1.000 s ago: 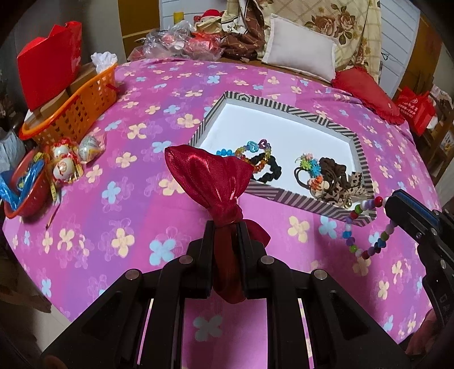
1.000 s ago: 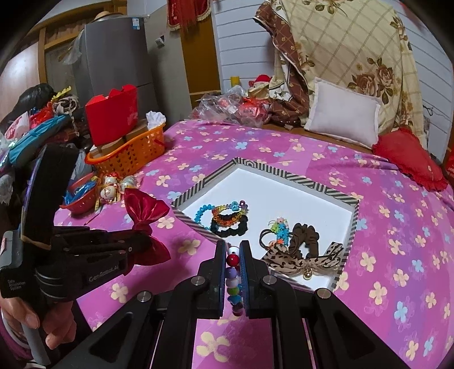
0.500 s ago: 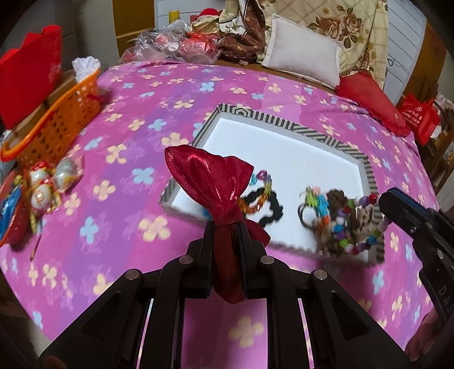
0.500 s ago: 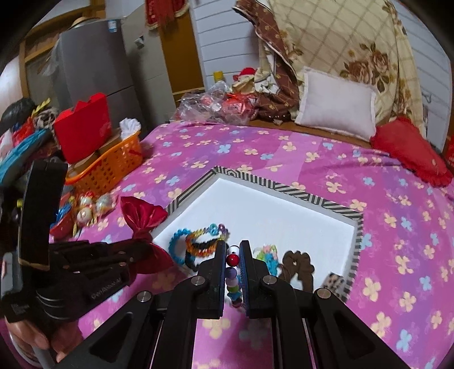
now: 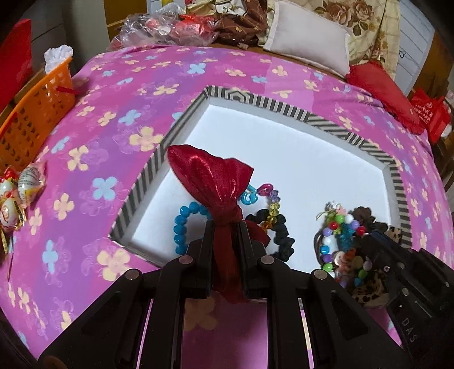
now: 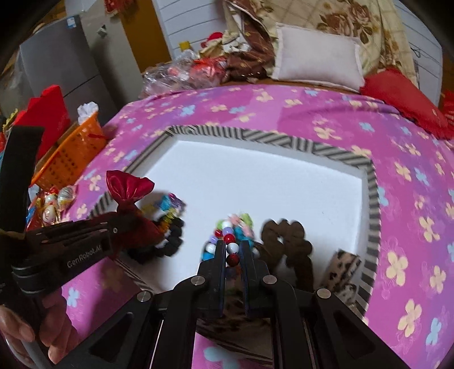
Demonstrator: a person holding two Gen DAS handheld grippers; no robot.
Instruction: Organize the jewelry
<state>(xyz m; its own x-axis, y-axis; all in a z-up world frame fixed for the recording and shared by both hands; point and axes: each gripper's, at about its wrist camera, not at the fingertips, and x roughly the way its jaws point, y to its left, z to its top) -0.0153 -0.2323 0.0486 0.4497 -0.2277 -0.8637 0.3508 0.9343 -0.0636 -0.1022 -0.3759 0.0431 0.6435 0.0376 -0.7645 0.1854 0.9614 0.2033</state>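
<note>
My left gripper (image 5: 225, 227) is shut on a shiny red satin bow (image 5: 211, 181) and holds it over the near left part of the white tray with a striped rim (image 5: 255, 99). My right gripper (image 6: 232, 247) is shut on a multicoloured bead bracelet (image 6: 231, 244), low over the tray's near middle. In the tray lie a blue bead bracelet (image 5: 181, 227), a black scrunchie (image 5: 281, 235), a brown scrunchie (image 6: 286, 241) and a leopard-print bow (image 6: 342, 268). The right gripper also shows at the left wrist view's right edge (image 5: 369, 241); the left gripper shows in the right wrist view (image 6: 113, 227).
The tray lies on a pink flowered bedspread (image 5: 113, 119). An orange basket (image 5: 31, 113) and small ornaments (image 5: 17, 187) sit at the left edge. A white pillow (image 5: 309, 37), a red cushion (image 5: 380, 90) and wrapped packets (image 5: 170, 25) lie at the far end.
Both grippers have moved forward and down over the tray, each still holding its item. The bead bracelet now hangs above the jewelry pile inside the tray.
</note>
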